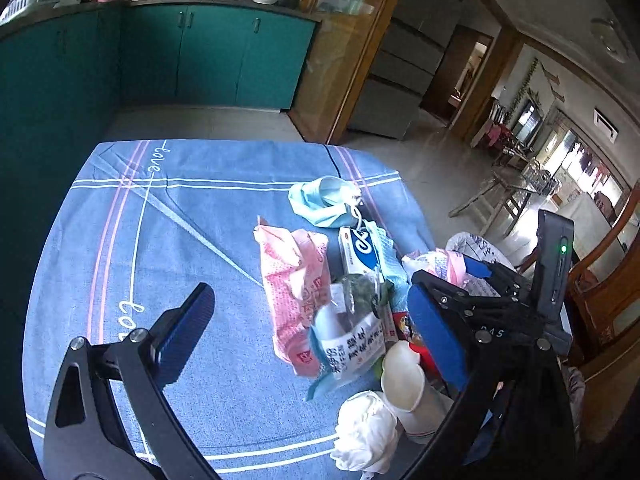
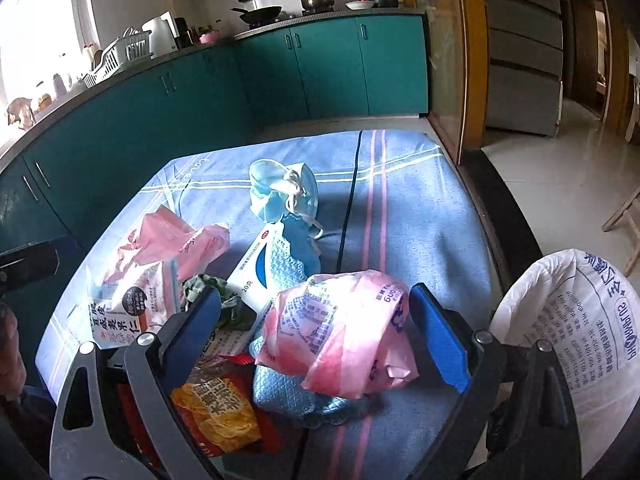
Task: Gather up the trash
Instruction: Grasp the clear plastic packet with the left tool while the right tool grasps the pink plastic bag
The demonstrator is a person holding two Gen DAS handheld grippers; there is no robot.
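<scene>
Pink crumpled wrapper [image 2: 340, 332] lay between the right gripper's [image 2: 320, 336] wide jaws, pads apart from it. Left gripper [image 1: 312, 320] gaped too, over trash [image 1: 352, 332] heaped at the desk's [image 1: 180, 240] four o'clock.

Trash pile on the table [image 2: 420, 208], kitchen counter behind it.

Pile sits toward the table's right side in the left wrist view. Face mask [image 2: 282, 192] is farthest back, the toothpaste box [image 2: 256, 272] just in front of it, a crumpled plastic bag [image 2: 340, 336] nearer still, lying between the right gripper [image 2: 316, 336] fingers. Snack packet [image 2: 216, 412] is nearest, left of that bag. 1 paper cup [image 1: 404, 376] lies beside a wad of tissue [image 1: 366, 432]. An open sack [image 2: 568, 328] stands off the table's right edge.
</scene>
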